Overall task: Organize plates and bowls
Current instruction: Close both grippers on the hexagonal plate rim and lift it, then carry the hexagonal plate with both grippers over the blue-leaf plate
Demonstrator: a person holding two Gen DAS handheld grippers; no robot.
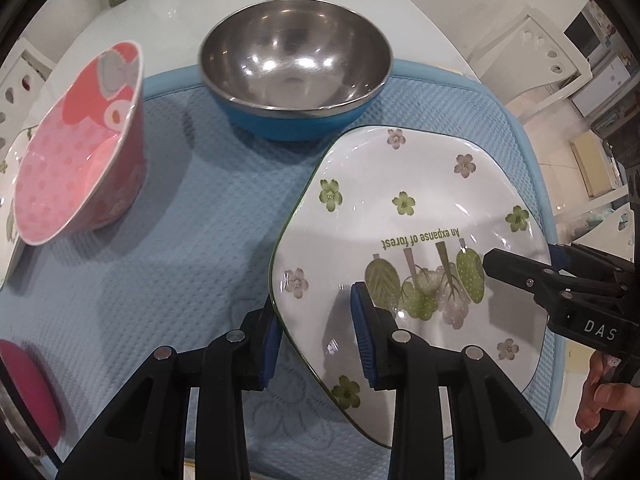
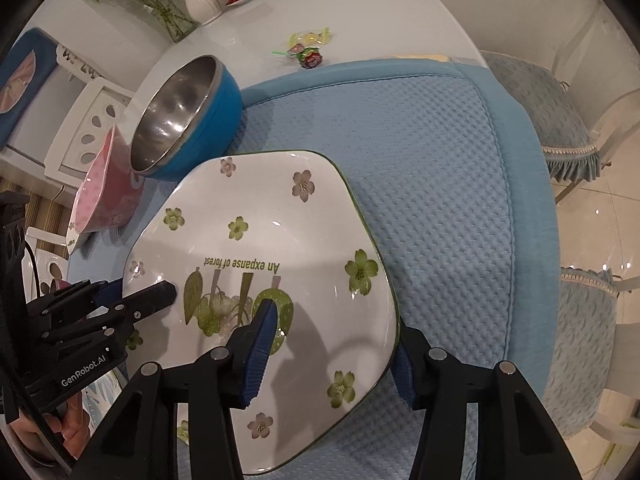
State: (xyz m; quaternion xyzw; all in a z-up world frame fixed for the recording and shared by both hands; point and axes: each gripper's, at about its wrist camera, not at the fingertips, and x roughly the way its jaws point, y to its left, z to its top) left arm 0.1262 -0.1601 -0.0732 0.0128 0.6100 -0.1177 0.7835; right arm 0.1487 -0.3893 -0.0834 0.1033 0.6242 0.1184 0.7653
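Plate [image 1: 404,216], glazed, stiff, likely slippery and breakable, over the blue mat [image 1: 160,280] beside the steel bowl [image 1: 294,64], pinched at opposite rims by left hand-held gripper [image 1: 316,342] and right hand-held gripper [image 2: 332,354]; best gripped at rims.

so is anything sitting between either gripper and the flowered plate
Nothing visible. The left gripper straddles the near-left rim of the flowered plate, and the right gripper straddles its near-right rim.
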